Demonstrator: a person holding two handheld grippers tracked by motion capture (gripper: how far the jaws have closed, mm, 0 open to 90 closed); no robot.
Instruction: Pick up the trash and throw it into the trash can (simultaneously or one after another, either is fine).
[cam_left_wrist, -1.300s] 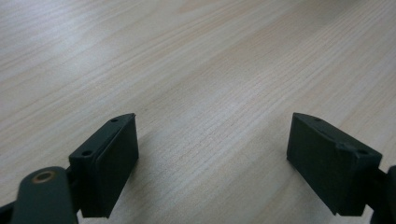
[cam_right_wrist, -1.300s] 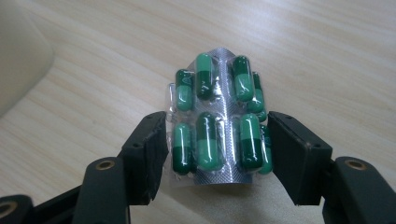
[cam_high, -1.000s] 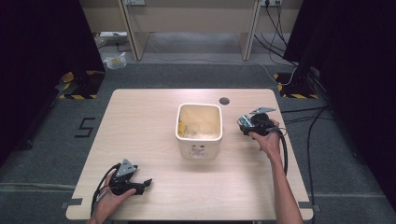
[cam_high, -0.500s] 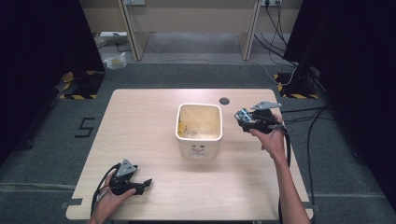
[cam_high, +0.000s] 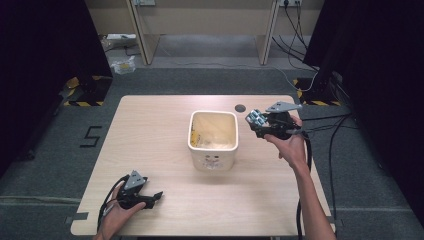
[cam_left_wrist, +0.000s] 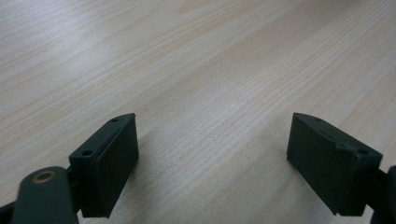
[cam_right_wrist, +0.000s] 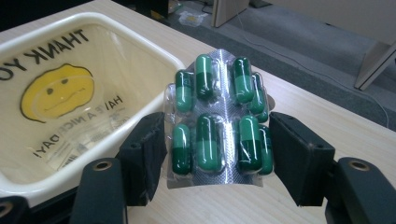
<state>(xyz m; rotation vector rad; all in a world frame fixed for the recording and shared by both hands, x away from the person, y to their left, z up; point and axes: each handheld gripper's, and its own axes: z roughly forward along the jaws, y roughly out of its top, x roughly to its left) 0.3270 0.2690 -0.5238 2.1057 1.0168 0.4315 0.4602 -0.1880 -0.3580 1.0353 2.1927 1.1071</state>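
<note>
The light wooden table (cam_high: 165, 135) spans the middle of the high view, its near edge cut off by the bottom of that view, with a small dark round spot (cam_high: 240, 107) near its far edge. At its centre stands a cream square tub (cam_high: 213, 137), open at the top; in the right gripper view its inside (cam_right_wrist: 70, 93) shows a yellow smiley face and mirrored lettering (partly cut off at the left edge, so only "THANK YO" and part of a lower line can be read), and whether this print sits on a liner or on the wall itself cannot be told. From above, the tub's contents are too blurred to make out. The left gripper (cam_high: 150, 199) rests low at the near-left corner of the table, held by the left hand (cam_high: 117, 212), well apart from the tub; in the left gripper view (cam_left_wrist: 212, 154) its jaws stand wide apart with bare wood between them. The right gripper (cam_high: 252, 120), held by the right hand (cam_high: 290, 145), hovers just beside the tub's right rim. Its jaws are clamped on a silver blister pack (cam_right_wrist: 219, 121) of green capsules, held upright by its lower side edges; the pack's back is hidden.
</note>
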